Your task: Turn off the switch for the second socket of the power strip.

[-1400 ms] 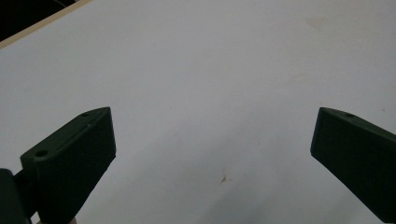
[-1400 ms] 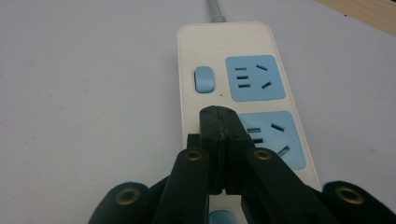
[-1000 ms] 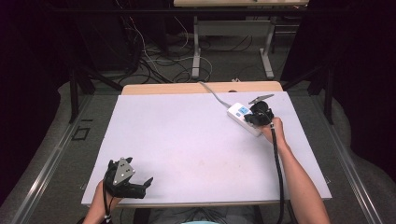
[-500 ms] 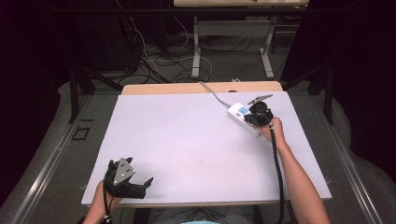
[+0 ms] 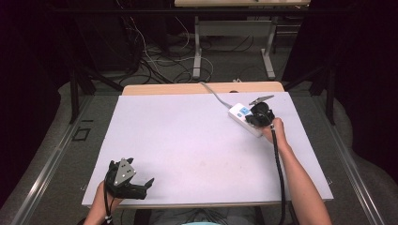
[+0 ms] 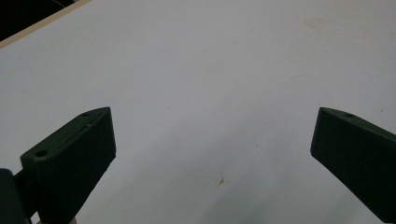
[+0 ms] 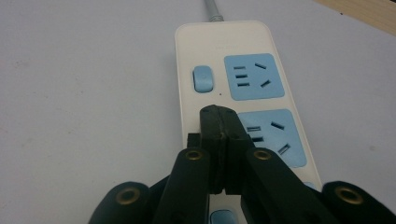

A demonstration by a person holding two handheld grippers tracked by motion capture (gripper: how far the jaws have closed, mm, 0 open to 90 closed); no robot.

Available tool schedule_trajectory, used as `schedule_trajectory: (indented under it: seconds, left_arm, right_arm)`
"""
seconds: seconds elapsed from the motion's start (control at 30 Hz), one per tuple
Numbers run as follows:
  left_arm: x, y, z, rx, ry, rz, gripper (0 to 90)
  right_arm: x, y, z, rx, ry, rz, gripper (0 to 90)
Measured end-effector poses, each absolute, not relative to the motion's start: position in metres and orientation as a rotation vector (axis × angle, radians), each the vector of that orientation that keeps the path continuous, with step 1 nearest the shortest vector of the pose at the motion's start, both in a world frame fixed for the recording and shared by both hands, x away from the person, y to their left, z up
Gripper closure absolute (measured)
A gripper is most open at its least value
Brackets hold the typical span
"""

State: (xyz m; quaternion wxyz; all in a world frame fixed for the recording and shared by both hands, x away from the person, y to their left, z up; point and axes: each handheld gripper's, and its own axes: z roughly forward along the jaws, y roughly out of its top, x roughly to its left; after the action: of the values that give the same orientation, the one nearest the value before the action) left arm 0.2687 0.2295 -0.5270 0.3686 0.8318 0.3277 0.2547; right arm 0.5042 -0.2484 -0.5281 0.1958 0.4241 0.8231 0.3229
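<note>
Presently the right tongs [image 7: 219, 116], pads pressed together with nothing between them, hover tip-down over the white power strip [image 7: 243, 93], which lies near the far right corner of the bench [image 5: 187, 140] with its grey cable [image 5: 213, 93] trailing off the far edge. Their tip sits just short of the small blue rocker switch [image 7: 203, 78], beside the second blue socket panel [image 7: 273, 135]. The likely aim is to press that switch, and the risk looks plain: a closed tip landing off-centre could slide off the rocker onto the white casing, or push the light strip along the bench instead of toggling it, since nothing steadies it. The left tongs [image 6: 210, 154] stand wide open and empty over bare bench at the near left corner. No brand name or readable lettering can be made out on the strip.
</note>
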Motion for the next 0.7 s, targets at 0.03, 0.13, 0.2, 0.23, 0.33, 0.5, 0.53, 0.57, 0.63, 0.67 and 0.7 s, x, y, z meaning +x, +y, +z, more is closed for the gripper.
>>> schedule_trajectory:
  seconds: [0.03, 0.13, 0.2, 0.23, 0.33, 0.5, 0.53, 0.57, 0.63, 0.67, 0.7]
  left_arm:
    - [0.2689, 0.2295, -0.527, 2.136, 0.839, 0.656, 0.0]
    - [0.2687, 0.2295, -0.5269, 2.135, 0.841, 0.654, 0.0]
    - [0.2685, 0.2296, -0.5269, 2.137, 0.84, 0.653, 0.0]
    - [0.2686, 0.2295, -0.527, 2.135, 0.84, 0.654, 0.0]
    - [0.2685, 0.2296, -0.5267, 2.138, 0.841, 0.652, 0.0]
    - [0.2688, 0.229, -0.5272, 2.13, 0.841, 0.654, 0.0]
    - [0.2687, 0.229, -0.5272, 2.131, 0.841, 0.654, 0.0]
    - [0.2687, 0.229, -0.5272, 2.131, 0.841, 0.654, 0.0]
    - [0.2687, 0.2291, -0.5272, 2.131, 0.841, 0.654, 0.0]
    - [0.2688, 0.2294, -0.527, 2.136, 0.839, 0.656, 0.0]
    - [0.2688, 0.2294, -0.5269, 2.136, 0.839, 0.656, 0.0]
  right_arm:
    - [0.5044, -0.2488, -0.5281, 1.182, 2.304, 0.902, 90.0]
    - [0.5045, -0.2489, -0.5286, 1.191, 2.304, 0.915, 90.0]
    - [0.5044, -0.2487, -0.5286, 1.191, 2.303, 0.913, 90.0]
    - [0.5044, -0.2488, -0.5286, 1.193, 2.304, 0.915, 90.0]
    - [0.5044, -0.2491, -0.5288, 1.197, 2.302, 0.916, 90.0]
    - [0.5044, -0.2491, -0.5288, 1.198, 2.302, 0.916, 90.0]
    - [0.5045, -0.2493, -0.5288, 1.198, 2.301, 0.917, 90.0]
    - [0.5043, -0.2492, -0.5287, 1.204, 2.302, 0.917, 90.0]
    - [0.5043, -0.2493, -0.5288, 1.205, 2.301, 0.919, 90.0]
    - [0.5044, -0.2494, -0.5289, 1.206, 2.303, 0.921, 90.0]
    - [0.5046, -0.2495, -0.5291, 1.203, 2.302, 0.922, 90.0]
